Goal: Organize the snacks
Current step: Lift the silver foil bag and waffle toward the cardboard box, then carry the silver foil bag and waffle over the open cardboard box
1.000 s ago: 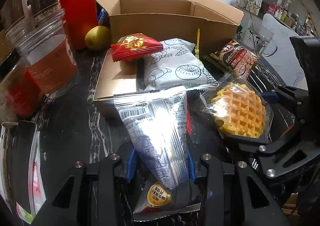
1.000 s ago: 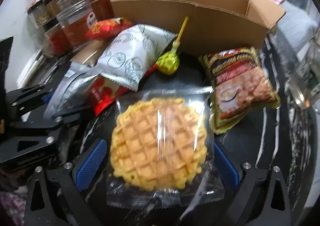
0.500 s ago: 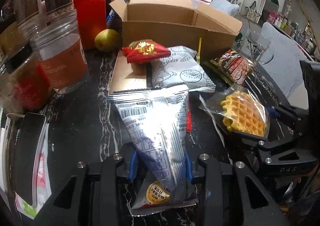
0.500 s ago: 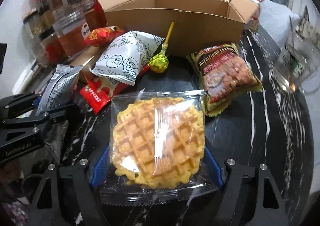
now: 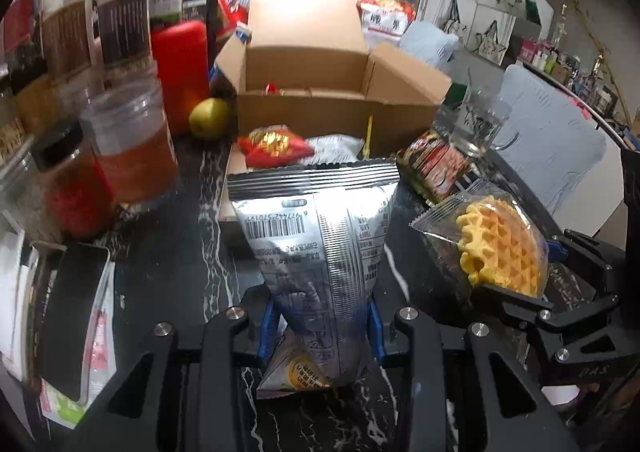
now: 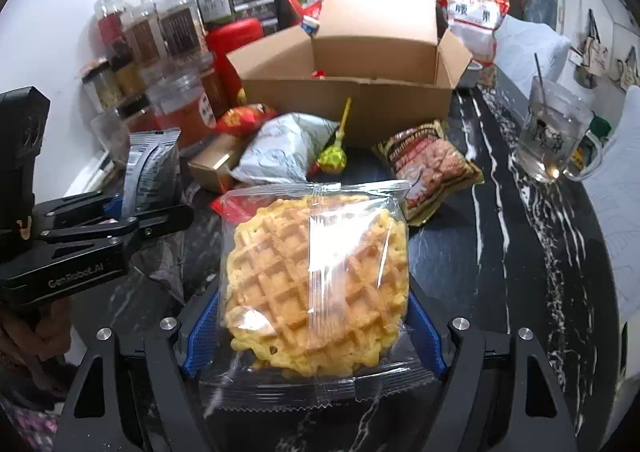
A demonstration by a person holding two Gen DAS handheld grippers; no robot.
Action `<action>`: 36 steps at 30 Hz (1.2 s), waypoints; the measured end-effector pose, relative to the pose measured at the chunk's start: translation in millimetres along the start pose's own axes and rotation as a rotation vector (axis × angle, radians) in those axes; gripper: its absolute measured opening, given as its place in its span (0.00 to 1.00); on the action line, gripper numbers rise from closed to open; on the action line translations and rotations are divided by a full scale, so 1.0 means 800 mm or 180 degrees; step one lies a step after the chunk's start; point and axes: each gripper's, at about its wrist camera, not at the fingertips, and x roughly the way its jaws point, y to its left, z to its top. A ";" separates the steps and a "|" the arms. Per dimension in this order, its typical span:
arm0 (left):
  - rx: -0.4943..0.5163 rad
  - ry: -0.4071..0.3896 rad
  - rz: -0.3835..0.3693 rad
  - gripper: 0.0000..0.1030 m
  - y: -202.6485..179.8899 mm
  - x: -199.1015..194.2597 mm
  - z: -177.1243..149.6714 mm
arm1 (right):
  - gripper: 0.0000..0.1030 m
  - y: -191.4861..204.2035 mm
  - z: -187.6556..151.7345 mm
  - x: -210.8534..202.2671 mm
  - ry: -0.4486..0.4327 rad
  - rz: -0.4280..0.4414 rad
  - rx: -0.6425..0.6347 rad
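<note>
My left gripper [image 5: 320, 332] is shut on a silver foil snack packet [image 5: 320, 236], held upright above the dark marble counter; it also shows in the right wrist view [image 6: 150, 172]. My right gripper [image 6: 312, 332] is shut on a clear-wrapped waffle [image 6: 316, 276], lifted off the counter; it also shows at the right of the left wrist view [image 5: 500, 248]. An open cardboard box [image 5: 320, 104] stands behind, with something red inside. In front of it lie a red packet [image 5: 274, 146], a white patterned packet [image 6: 284, 152], a lollipop [image 6: 332, 160] and a brown-red packet [image 6: 428, 168].
Jars [image 5: 132, 148] and a red canister [image 5: 182, 68] crowd the left, with a pear [image 5: 208, 118] beside the box. A glass mug [image 6: 554, 140] stands at the right. A flat carton [image 6: 212, 168] lies under the packets. A phone [image 5: 68, 316] lies at the left edge.
Both grippers have risen and pulled back from the pile, lifting the foil packet and the waffle off the counter. The box interior now shows.
</note>
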 end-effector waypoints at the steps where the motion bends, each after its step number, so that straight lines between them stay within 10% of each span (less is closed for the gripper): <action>1: 0.0005 -0.0026 -0.0005 0.35 -0.001 -0.003 0.002 | 0.78 0.001 0.000 -0.004 -0.0025 0.0005 0.0008; 36: 0.0107 -0.1263 -0.0118 0.35 -0.010 -0.038 0.220 | 0.78 -0.039 0.195 -0.055 -0.0966 -0.0027 -0.0174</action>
